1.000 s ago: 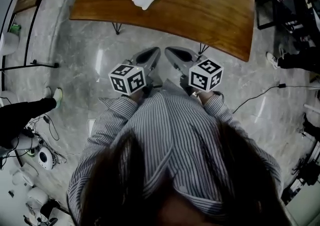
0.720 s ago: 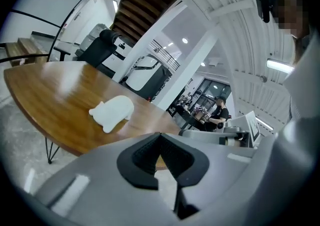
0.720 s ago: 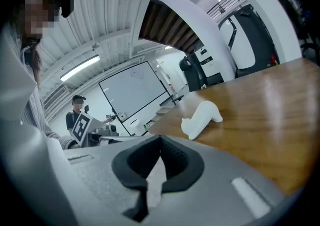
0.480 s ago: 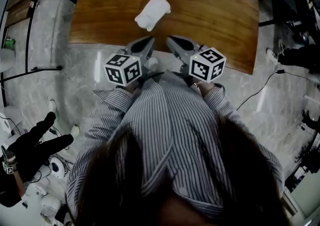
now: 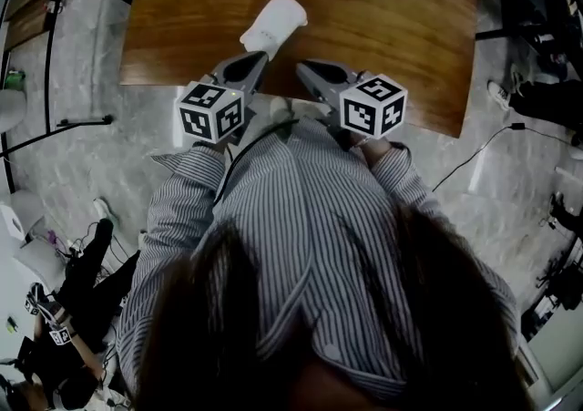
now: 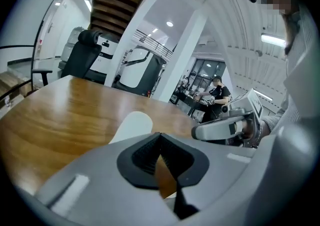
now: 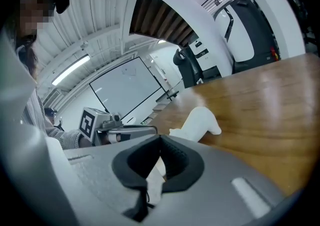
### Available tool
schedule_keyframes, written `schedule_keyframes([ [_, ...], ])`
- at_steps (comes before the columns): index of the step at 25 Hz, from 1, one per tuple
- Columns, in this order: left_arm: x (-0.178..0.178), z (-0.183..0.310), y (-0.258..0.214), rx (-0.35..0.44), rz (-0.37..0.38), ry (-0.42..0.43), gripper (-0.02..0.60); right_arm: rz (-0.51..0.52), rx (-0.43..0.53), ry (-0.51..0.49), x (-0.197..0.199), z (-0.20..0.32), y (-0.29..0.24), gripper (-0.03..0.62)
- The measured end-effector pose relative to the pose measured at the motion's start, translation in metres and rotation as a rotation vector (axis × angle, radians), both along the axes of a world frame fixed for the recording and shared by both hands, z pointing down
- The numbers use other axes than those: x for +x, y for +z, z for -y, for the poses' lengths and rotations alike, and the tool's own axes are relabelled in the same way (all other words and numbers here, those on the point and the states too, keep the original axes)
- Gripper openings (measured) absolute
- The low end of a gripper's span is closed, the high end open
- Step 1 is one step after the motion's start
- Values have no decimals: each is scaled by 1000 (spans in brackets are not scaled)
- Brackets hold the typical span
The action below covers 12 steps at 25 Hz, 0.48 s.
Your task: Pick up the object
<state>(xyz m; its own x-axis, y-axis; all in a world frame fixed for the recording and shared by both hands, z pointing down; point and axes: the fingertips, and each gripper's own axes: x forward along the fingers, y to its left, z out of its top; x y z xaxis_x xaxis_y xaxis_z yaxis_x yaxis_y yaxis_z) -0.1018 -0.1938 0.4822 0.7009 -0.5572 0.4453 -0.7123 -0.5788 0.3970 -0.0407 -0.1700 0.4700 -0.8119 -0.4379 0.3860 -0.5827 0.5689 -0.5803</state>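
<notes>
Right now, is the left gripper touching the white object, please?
Apart: the right gripper view shows a strip of bare table between the left gripper and the object.

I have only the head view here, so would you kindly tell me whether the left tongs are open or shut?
Observer: The left tongs are shut, with nothing between them.
Operator: Thank you. And the right tongs?
Observer: The right tongs are shut and empty too.
Operator: Is anyone standing beyond the table?
Observer: Yes, the left gripper view shows a person in dark clothes standing well beyond it.
</notes>
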Motion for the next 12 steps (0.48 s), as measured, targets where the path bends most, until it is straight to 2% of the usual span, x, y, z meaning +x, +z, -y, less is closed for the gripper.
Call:
schedule_keyframes([
  [3, 0, 8, -5, 18, 47, 79, 13, 9, -12, -28, -3, 2, -4, 0],
  [7, 7, 14, -2, 88, 166, 260, 77, 4, -30, -61, -5, 1, 1, 0],
  [9, 8, 18, 5, 130, 268, 355, 125, 6, -48, -63, -4, 0, 5, 2],
  [10, 8, 21, 9, 156, 334, 404, 166, 2, -53, -63, -2, -1, 8, 0],
  [12, 6, 24, 19, 202, 467, 512, 203, -9, -59, -63, 0, -2, 13, 0],
])
